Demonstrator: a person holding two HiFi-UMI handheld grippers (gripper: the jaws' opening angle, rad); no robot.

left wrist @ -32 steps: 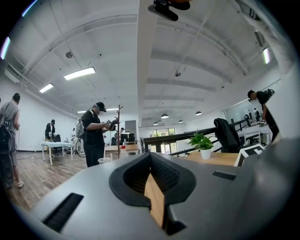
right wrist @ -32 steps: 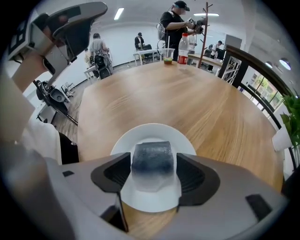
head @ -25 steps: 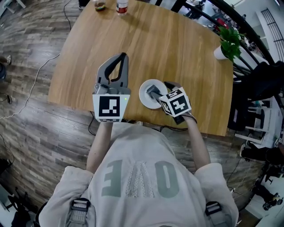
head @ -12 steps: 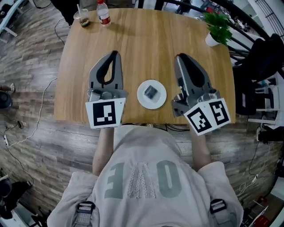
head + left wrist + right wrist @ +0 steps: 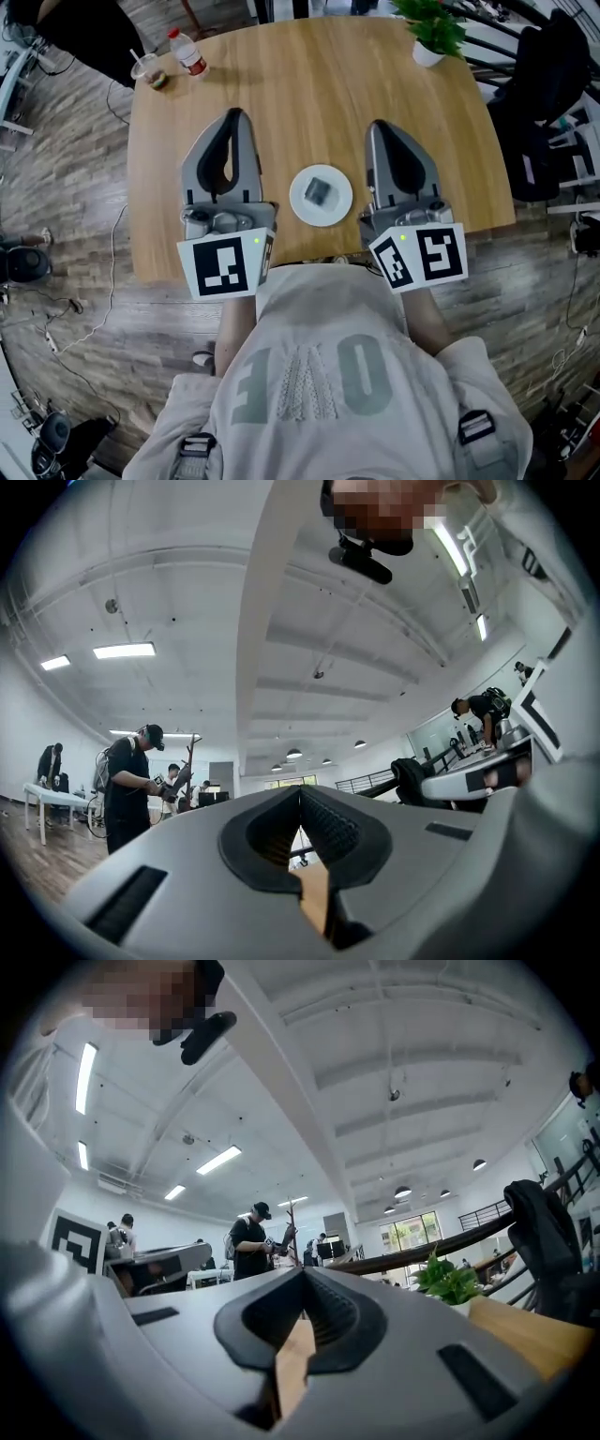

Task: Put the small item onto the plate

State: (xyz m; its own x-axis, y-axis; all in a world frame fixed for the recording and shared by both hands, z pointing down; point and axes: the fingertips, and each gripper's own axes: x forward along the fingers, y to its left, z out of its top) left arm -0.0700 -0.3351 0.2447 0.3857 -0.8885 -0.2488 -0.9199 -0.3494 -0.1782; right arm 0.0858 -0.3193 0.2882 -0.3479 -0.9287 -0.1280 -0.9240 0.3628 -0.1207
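Since the small dark grey square item [image 5: 320, 192] lies on the round white plate [image 5: 298, 202], the left gripper [image 5: 233, 116] and right gripper [image 5: 379, 128] flank that plate with jaws together and empty, apparently parked, job done

Head view. Wooden table [image 5: 309, 84]: the broad middle and far stretch is bare and open to passage. Obstacles at the far edge: a cup [image 5: 150, 70] and a bottle [image 5: 190, 53] close together at the left corner, and a potted plant [image 5: 433, 33] at the right corner. Near edge: the white plate [image 5: 342, 206], with a small dark item [image 5: 320, 192] on it, lies between the left gripper [image 5: 234, 117] and the right gripper [image 5: 378, 128]. Both have their jaws together, leaving a narrow bare strip on either side.
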